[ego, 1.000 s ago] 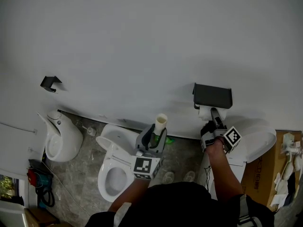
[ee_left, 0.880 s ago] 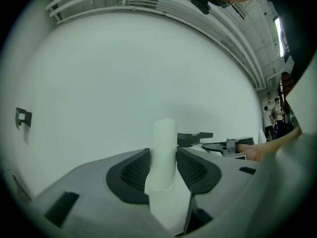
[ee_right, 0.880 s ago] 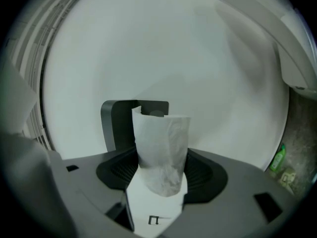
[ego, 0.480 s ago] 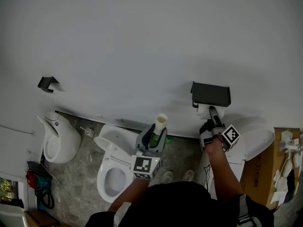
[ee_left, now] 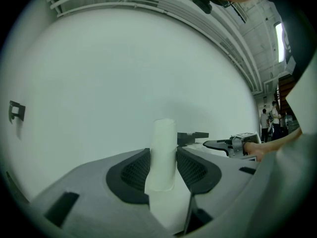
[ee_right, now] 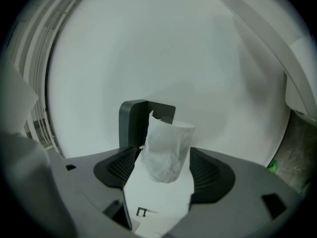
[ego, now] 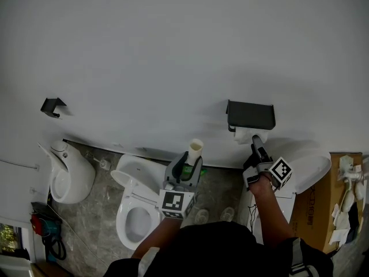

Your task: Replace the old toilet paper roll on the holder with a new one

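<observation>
A black wall holder (ego: 251, 115) carries a white toilet paper roll (ego: 244, 135) beneath its shelf. My right gripper (ego: 255, 141) reaches level to that roll. In the right gripper view the roll (ee_right: 168, 143) stands between the two jaws with the holder (ee_right: 133, 123) behind it. The jaws are opening, and the pads stand just off the paper. My left gripper (ego: 189, 161) hangs over the toilet, shut on a bare pale cardboard tube (ego: 196, 149). That tube (ee_left: 163, 138) stands upright between the left gripper's (ee_left: 163, 160) pads.
A white toilet (ego: 134, 215) with its lid up stands below the left gripper. Another white fixture (ego: 64, 175) is at far left, under a small black wall bracket (ego: 51, 105). A white basin (ego: 311, 172) and a cardboard box (ego: 316, 206) are at right.
The head view has drifted, so holder and fixtures sit a little further left and higher. The right gripper stays at the roll under the holder. The left gripper still holds the tube.
</observation>
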A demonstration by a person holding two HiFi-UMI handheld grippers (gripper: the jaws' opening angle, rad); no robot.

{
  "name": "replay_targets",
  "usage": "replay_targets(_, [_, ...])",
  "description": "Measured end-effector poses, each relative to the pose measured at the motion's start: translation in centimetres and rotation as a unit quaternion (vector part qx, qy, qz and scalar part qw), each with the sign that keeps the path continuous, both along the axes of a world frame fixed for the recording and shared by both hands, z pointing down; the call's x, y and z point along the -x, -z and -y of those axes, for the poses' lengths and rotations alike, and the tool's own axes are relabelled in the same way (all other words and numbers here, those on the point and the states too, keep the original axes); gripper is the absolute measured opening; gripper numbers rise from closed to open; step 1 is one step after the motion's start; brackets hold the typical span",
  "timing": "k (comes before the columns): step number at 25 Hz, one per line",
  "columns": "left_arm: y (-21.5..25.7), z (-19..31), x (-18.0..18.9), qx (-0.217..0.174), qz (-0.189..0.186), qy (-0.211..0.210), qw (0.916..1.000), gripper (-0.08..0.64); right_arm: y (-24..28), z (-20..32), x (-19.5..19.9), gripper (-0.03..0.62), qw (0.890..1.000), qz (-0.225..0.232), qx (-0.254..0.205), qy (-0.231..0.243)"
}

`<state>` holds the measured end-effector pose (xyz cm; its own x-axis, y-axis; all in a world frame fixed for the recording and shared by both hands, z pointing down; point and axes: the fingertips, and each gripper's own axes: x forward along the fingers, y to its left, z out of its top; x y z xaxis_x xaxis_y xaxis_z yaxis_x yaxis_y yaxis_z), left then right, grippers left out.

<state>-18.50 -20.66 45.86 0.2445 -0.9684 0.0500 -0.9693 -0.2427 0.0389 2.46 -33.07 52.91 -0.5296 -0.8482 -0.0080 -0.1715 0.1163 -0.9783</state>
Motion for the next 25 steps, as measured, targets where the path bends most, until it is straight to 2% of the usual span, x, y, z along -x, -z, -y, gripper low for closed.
replay_targets(6, [-0.1,0.7,-1.3,-0.001,-0.004,-0.014,0.9999,0.164,0.4,-1.9,-2.5,0.307,1.000,-0.023,-0.015,0.000])
replay_targets(10, [-0.1,1.2,-2.3,-0.001,-0.010,-0.022,0.9997,0.164,1.6,-2.9,-4.4,0.307,0.992,-0.114,-0.056,-0.008])
replay_targets(13, [0.0,1.5,-3.2,-0.003,-0.008,-0.031,0.9995,0.164,3.0,-3.3,-5.1,0.307,0.973,-0.203,-0.108,-0.009])
replay_targets(15, [-0.1,1.7,-3.6,-0.003,-0.009,-0.033,0.9994,0.164,4.2,-3.6,-4.9,0.305,0.951,-0.269,-0.153,-0.002])
replay_targets(16, [-0.2,1.8,-3.8,-0.002,-0.010,-0.033,0.9994,0.164,4.8,-3.7,-4.7,0.305,0.936,-0.304,-0.175,0.001])
replay_targets(20, [-0.6,1.8,-4.4,0.011,-0.012,-0.040,0.9991,0.164,6.3,-4.4,-4.5,0.305,0.865,-0.442,-0.236,0.004])
replay_targets(22, [-0.3,2.0,-4.5,0.003,-0.012,-0.040,0.9991,0.164,6.8,-4.5,-4.4,0.305,0.833,-0.491,-0.254,0.005])
replay_targets(25, [-0.1,2.1,-4.5,-0.002,-0.016,-0.039,0.9991,0.164,7.5,-4.9,-4.1,0.292,0.796,-0.539,-0.275,0.005])
